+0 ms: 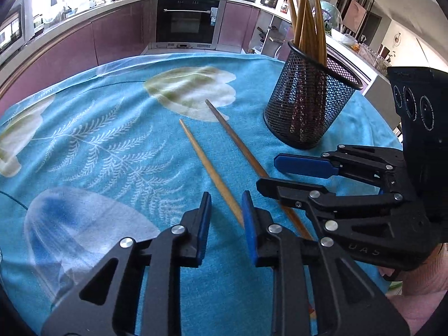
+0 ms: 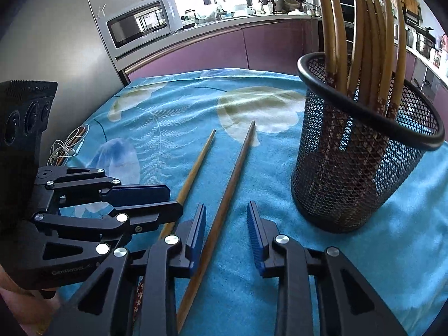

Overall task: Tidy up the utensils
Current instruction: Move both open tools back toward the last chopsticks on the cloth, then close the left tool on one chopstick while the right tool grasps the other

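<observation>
Two wooden chopsticks lie side by side on the blue floral tablecloth [image 1: 112, 145]. The lighter chopstick [image 1: 208, 168] runs between the fingers of my open left gripper [image 1: 226, 225]; it shows in the right wrist view [image 2: 196, 168] too. The darker chopstick [image 2: 232, 179] runs between the fingers of my open right gripper [image 2: 226, 238], which shows in the left wrist view [image 1: 267, 172] over the darker chopstick [image 1: 232, 137]. A black mesh holder [image 1: 309, 103] with several chopsticks standing in it is at the right, also seen in the right wrist view [image 2: 361, 151].
A tangle of white cord [image 2: 67, 145] lies at the table's left edge. Kitchen cabinets and an oven [image 1: 190, 19] stand beyond the table, with a microwave [image 2: 142, 23] on the counter. The left gripper's body [image 2: 84, 210] sits close beside my right gripper.
</observation>
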Motion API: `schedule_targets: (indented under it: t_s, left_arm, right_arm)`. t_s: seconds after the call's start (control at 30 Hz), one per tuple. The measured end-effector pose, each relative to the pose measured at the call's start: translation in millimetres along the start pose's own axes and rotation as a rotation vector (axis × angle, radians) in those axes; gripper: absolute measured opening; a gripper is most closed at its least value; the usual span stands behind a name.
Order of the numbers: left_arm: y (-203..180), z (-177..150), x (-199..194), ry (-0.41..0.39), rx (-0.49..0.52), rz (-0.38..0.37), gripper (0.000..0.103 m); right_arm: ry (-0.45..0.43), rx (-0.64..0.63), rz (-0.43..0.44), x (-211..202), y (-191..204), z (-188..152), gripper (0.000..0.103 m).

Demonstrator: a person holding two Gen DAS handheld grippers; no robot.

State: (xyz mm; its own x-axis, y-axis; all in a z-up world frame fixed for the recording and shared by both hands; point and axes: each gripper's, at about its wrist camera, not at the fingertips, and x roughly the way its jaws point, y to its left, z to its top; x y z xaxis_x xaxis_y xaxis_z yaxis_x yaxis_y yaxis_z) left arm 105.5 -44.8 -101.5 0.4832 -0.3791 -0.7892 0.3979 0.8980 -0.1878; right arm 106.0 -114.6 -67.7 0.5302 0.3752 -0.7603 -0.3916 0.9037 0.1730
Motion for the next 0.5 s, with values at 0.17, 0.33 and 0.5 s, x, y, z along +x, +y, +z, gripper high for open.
schedule_targets:
  t_s: [0.17, 0.33, 0.5]
  left_arm:
    - [1.4, 0.0, 0.7, 0.0, -0.004, -0.002, 0.02]
    - [5.7, 2.4, 1.4, 0.004, -0.017, -0.007, 0.016]
    - [9.1, 4.7, 2.6, 0.007, -0.024, -0.009, 0.017]
  right_arm:
    - [0.004, -0.002, -0.011, 1.5, -1.8, 1.0, 0.021]
    - [0.01, 0.013, 0.002, -0.6, -4.0, -0.4, 0.012]
    - [0.022, 0.021, 0.005, -0.8, -4.7, -0.2, 0.011]
